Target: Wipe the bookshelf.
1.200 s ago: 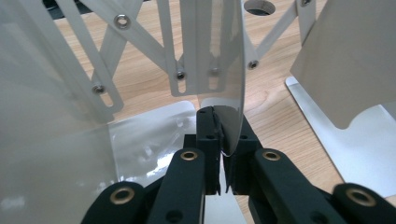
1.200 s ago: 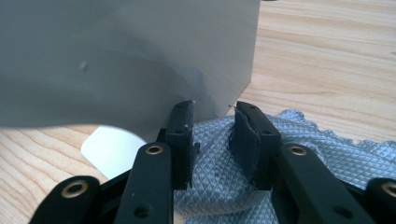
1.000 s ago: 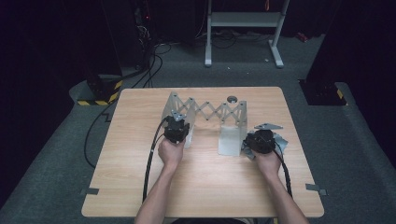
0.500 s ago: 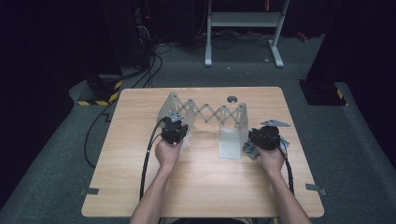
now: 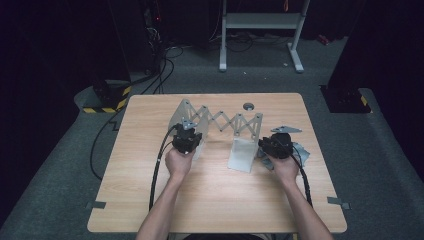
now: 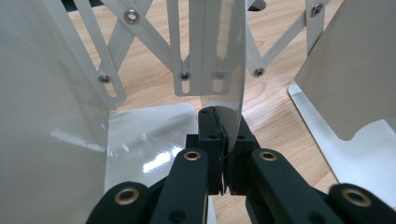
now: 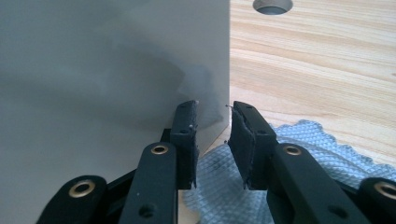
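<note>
On the bench [image 5: 210, 200], entries running from largest to smallest.

Bench: a pale wooden top is carrying everything, with a round grey insert [image 5: 248, 106] sitting near its far edge.

Expanding rack [image 5: 220, 125]: a white metal accordion stand is standing across the middle of the bench, its scissor lattice [image 6: 154, 51] linking upright end plates. The left plate [image 6: 219, 60] is rising just ahead of the left hand; the right plate [image 5: 245, 152] is standing just beside the right hand.

Blue cloth [image 7: 327, 158]: it is lying on the bench under and behind the right tool.

Left tool [image 6: 222, 140]: its jaws are pinching the thin lower edge of the left plate, holding it fast (no gap is showing between pads and metal).

Right tool [image 7: 215, 135]: its jaws are standing narrowly apart and have just been closing; the corner edge of the right plate is lying in the gap, against the left pad, but the right pad is not yet pressing on it.

Step in hand, as judged: the left end is being anchored while the right tool is settling its grip on the other end, ready to stretch or fold the rack.

Next move, as judged: the right tool is needing to close fully on the plate edge before any sideways pull, lest the plate slip.
</note>
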The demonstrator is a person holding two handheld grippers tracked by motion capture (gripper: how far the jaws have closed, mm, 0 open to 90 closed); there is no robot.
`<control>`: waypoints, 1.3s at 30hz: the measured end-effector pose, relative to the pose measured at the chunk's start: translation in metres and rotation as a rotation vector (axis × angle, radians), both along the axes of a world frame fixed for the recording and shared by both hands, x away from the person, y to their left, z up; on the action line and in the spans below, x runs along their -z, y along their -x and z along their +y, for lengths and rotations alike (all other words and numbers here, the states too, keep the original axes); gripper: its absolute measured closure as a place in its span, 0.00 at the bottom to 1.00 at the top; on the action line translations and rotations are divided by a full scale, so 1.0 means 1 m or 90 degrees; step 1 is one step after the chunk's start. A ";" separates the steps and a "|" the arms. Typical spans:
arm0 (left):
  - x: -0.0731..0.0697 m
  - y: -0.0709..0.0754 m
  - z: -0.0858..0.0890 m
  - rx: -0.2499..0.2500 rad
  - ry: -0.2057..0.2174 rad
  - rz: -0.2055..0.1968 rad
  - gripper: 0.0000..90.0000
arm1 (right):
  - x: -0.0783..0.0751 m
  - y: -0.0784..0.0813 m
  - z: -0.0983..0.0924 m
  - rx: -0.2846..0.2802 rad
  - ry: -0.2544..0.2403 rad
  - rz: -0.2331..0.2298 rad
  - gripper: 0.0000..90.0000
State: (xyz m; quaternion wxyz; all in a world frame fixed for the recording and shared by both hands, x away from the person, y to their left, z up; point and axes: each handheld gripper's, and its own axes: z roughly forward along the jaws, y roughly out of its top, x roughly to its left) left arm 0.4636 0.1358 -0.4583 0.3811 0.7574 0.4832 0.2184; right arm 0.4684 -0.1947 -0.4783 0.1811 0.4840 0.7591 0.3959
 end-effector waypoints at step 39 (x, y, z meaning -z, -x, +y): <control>0.004 0.014 0.010 0.060 -0.003 -0.019 0.99 | 0.001 -0.022 -0.001 0.028 -0.015 0.034 0.80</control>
